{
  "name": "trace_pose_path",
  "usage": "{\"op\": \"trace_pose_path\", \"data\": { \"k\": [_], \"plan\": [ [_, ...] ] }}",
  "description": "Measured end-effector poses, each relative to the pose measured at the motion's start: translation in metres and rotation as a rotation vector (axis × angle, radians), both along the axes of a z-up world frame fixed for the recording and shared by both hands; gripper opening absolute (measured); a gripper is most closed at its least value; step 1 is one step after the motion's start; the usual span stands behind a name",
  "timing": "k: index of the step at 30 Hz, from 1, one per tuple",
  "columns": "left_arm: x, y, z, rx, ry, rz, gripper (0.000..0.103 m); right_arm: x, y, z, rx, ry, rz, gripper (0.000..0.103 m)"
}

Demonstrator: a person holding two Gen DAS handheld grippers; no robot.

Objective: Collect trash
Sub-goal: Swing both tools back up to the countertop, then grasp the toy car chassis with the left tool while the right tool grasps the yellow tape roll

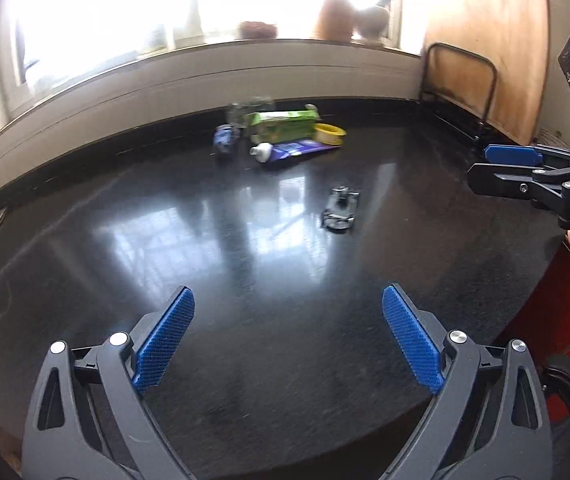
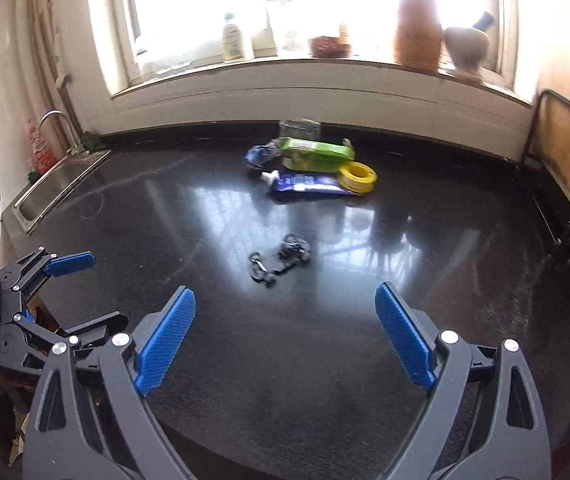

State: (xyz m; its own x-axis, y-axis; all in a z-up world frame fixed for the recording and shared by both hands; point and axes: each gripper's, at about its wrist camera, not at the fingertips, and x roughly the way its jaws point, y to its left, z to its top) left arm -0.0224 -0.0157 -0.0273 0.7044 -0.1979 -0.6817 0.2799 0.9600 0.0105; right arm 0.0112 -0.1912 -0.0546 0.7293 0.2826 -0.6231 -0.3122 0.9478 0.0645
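Both the left gripper [image 1: 287, 336] and right gripper [image 2: 285, 334] stand apart and empty, the small black toy car [image 2: 281, 258] lying just ahead between them, slightly nearer the right one.

a toy car [image 2: 281, 258] lies on the counter [image 2: 425, 280], before the trash pile [image 2: 311, 164].

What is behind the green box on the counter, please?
Behind the green box stands a clear plastic container, close to the wall. Only its upper part shows; its lower part is covered by the box, and what it holds cannot be told.
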Motion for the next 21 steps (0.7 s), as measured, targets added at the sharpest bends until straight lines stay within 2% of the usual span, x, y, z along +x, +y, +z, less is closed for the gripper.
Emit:
{"op": "trace_pose_path", "data": {
  "k": [3, 8, 13, 21],
  "plan": [
    [0.015, -0.035, -0.006, 0.023, 0.012, -0.058, 0.092, -0.001, -0.039, -0.01, 0.001, 0.01, -0.058, 0.088],
    [0.038, -0.058, -0.018, 0.058, 0.04, -0.106, 0.092, 0.001, -0.068, -0.021, 0.019, 0.032, -0.092, 0.088],
    [0.07, -0.068, -0.036, 0.073, 0.104, -0.106, 0.092, 0.022, -0.072, -0.032, 0.018, 0.067, -0.087, 0.088],
    [0.115, -0.084, -0.06, 0.122, 0.17, -0.124, 0.092, 0.09, -0.064, -0.047, -0.06, 0.123, -0.05, 0.088]
  ]
}}
